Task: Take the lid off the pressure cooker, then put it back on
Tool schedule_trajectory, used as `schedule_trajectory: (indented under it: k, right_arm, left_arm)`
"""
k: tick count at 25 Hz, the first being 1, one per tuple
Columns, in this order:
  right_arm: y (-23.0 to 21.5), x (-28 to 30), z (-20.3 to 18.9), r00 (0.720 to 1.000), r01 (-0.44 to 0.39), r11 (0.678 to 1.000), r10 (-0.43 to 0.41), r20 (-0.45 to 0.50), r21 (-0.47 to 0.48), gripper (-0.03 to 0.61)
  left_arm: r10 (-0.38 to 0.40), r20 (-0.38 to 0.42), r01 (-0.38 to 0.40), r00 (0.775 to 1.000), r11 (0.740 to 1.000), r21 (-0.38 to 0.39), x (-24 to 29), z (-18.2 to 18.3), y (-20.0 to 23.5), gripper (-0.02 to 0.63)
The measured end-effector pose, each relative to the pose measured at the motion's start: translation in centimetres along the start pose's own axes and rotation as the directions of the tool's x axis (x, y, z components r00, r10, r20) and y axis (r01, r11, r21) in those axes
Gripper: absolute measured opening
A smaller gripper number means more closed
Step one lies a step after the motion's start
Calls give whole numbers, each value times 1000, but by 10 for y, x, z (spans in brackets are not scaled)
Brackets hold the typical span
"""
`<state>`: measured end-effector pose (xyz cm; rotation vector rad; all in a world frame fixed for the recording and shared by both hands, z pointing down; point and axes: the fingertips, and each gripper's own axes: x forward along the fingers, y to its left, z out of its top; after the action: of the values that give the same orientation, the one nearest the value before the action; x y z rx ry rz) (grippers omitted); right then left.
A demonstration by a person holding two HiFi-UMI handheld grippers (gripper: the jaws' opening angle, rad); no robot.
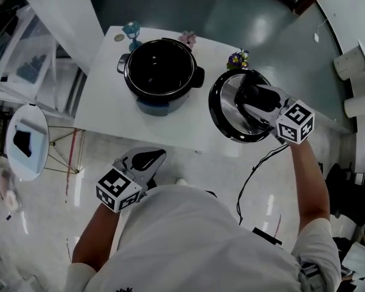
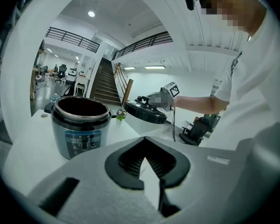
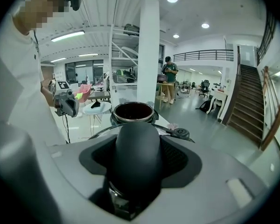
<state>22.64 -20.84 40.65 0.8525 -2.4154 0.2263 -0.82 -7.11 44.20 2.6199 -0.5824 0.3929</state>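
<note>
While the right gripper (image 1: 249,96) grips the lid (image 1: 228,111) by its black knob (image 3: 133,153), we see the lid up off the pot (image 1: 161,72), a bit right of the middle in the head view. The jaws stand wide apart, one on each side of the fat knob, and they press on it. The lid is tipped a little. It hangs in the air over the right end of the white table (image 1: 103,102).

The pot stands open on the table, near the top middle of the head view. It is just left of the lid and does not touch it. We can look down into its dark inside.

Our left gripper (image 1: 147,160) is low and left in the head view, off the near edge of the table and close to our body. Its jaws are together and have nothing in them.

Some purple flowers (image 1: 237,59) sit at the far edge of the table, between the pot and the lid. A pink flower (image 1: 187,38) sits behind the pot.
</note>
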Motion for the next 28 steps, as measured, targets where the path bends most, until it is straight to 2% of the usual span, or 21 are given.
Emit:
schedule_trajectory:
  k: [14, 20, 28]
  right_arm:
    - [22, 54, 95, 997, -72, 995, 73, 11, -76, 290]
    - [39, 113, 132, 993, -119, 987, 120, 10, -107, 291]
    - [55, 153, 156, 983, -181, 971, 184, 5, -154, 290]
  left_arm:
    - [22, 40, -21, 999, 1000, -11, -42, 6, 45, 6]
    - [42, 49, -41, 998, 999, -22, -75, -3, 78, 6]
    - [105, 53, -103, 993, 994, -38, -106, -8, 95, 6]
